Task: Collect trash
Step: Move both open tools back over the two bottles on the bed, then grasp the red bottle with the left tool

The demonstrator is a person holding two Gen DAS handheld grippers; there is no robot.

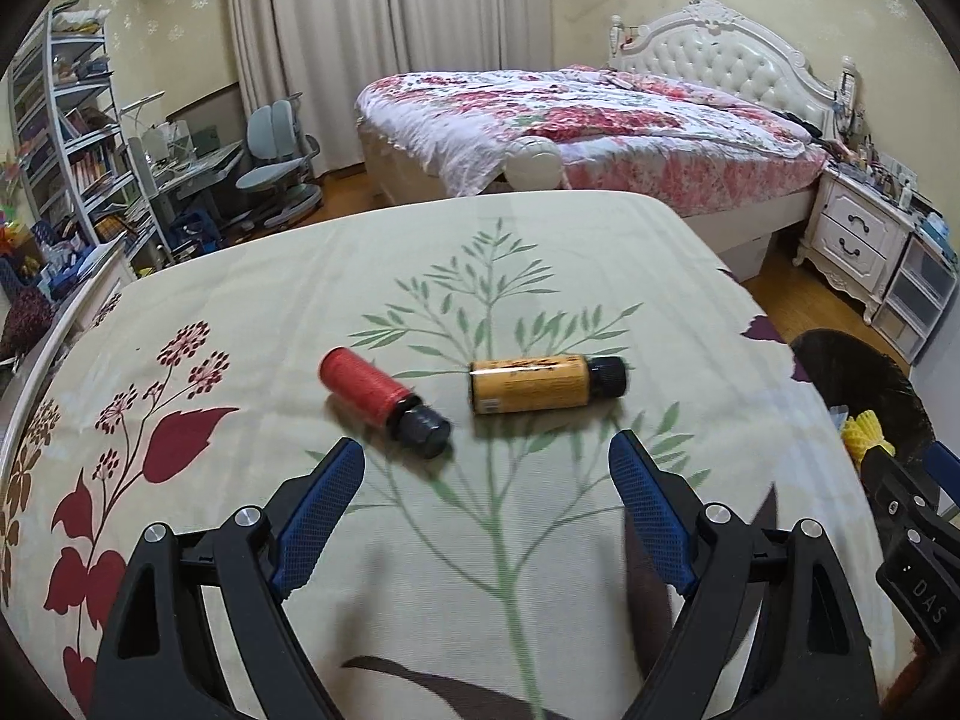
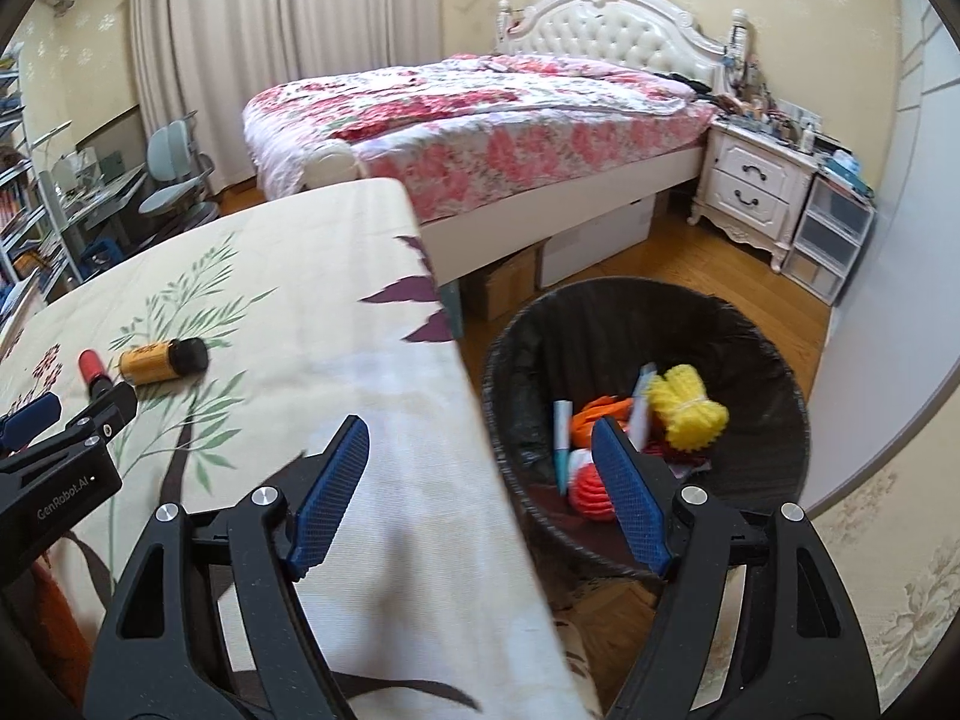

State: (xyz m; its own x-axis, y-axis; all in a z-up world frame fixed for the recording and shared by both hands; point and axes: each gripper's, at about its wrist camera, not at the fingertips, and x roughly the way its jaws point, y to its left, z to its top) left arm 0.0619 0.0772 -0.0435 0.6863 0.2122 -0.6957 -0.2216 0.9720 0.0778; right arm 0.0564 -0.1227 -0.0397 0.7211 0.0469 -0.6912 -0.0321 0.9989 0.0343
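A red bottle [image 1: 372,393] with a black cap and an orange bottle [image 1: 540,384] with a black cap lie on their sides on the floral tablecloth [image 1: 240,312]. My left gripper [image 1: 486,456] is open and empty, just short of both bottles. Both bottles also show in the right wrist view, the red bottle [image 2: 91,366] and the orange bottle [image 2: 157,360]. My right gripper [image 2: 480,432] is open and empty, held over the table's right edge beside a black trash bin [image 2: 756,324]. The bin holds a yellow foam net [image 2: 690,408], orange pieces [image 2: 594,420] and other scraps.
The table [image 2: 336,312] ends at its right edge just left of the bin. A bed [image 1: 570,126] stands beyond the table, a white nightstand [image 2: 756,186] to its right, and a desk with chair [image 1: 276,162] and shelves [image 1: 66,138] at the left. Wooden floor surrounds the bin.
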